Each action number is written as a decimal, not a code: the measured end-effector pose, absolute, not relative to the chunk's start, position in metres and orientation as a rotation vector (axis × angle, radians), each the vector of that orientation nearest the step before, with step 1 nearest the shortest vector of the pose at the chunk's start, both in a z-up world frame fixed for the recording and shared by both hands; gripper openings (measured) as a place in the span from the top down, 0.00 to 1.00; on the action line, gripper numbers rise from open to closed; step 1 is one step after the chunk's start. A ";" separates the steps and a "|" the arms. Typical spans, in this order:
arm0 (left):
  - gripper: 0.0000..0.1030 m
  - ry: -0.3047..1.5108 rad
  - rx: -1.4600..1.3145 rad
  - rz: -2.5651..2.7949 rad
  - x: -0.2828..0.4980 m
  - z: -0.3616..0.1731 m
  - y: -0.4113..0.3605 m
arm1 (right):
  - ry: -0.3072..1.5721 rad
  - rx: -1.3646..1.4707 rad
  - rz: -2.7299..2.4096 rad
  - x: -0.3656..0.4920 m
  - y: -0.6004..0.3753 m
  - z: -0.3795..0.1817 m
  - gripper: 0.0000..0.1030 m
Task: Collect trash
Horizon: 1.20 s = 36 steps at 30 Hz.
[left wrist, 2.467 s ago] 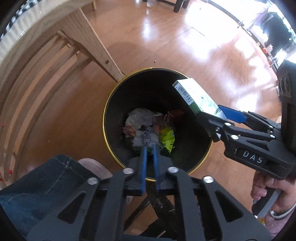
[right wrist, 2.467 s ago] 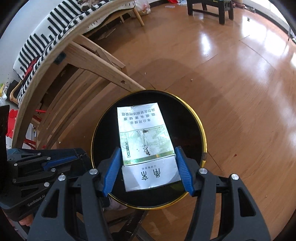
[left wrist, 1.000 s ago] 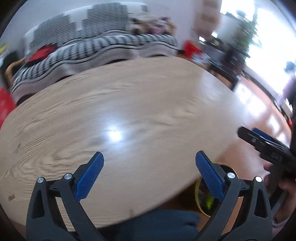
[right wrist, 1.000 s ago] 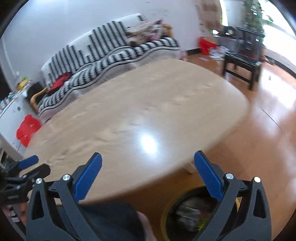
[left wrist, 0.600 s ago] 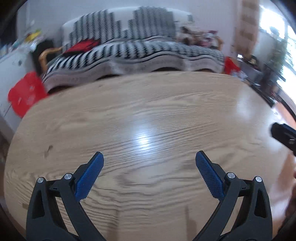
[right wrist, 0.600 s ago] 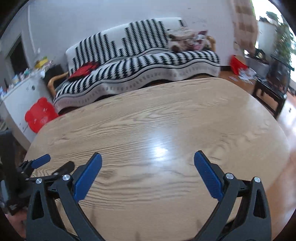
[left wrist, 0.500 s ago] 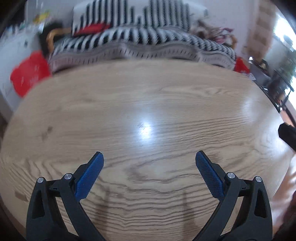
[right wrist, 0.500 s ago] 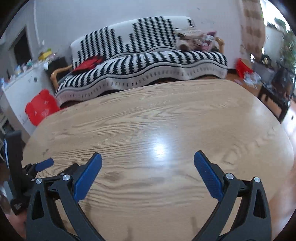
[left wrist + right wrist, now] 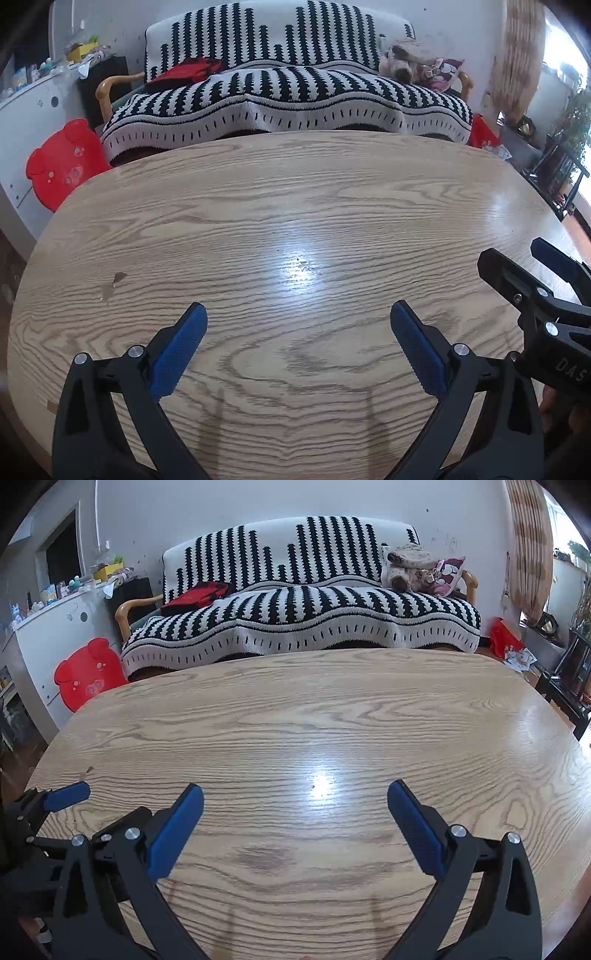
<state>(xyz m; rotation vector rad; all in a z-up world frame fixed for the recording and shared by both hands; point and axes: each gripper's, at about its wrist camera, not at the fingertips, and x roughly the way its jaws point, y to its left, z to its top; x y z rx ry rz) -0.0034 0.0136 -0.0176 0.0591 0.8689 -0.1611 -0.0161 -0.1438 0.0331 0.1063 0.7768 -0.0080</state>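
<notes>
Now that the box is binned, left gripper (image 9: 298, 334) and right gripper (image 9: 295, 812) are hovering wide open, empty, over bare table (image 9: 295, 206) mid-frame.

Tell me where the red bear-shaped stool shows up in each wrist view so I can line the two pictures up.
Left wrist view: the red bear-shaped stool sits at the far left edge, beyond the table's left corner, against the white cabinet.
Right wrist view: the stool is at the left, further in from the edge, beside the same cabinet.
Shared landmark: the black-and-white striped sofa behind the table.
</notes>
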 end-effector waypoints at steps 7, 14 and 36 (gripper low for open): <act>0.06 0.883 0.019 -0.127 0.000 -0.021 0.017 | 0.706 0.175 -0.060 -0.031 -0.174 0.043 0.07; 0.06 0.905 0.013 -0.110 0.002 -0.027 0.016 | 0.746 0.232 -0.115 -0.031 -0.200 0.033 0.07; 0.06 0.917 0.026 -0.101 0.005 -0.031 0.015 | 0.787 0.254 -0.094 -0.029 -0.206 0.028 0.07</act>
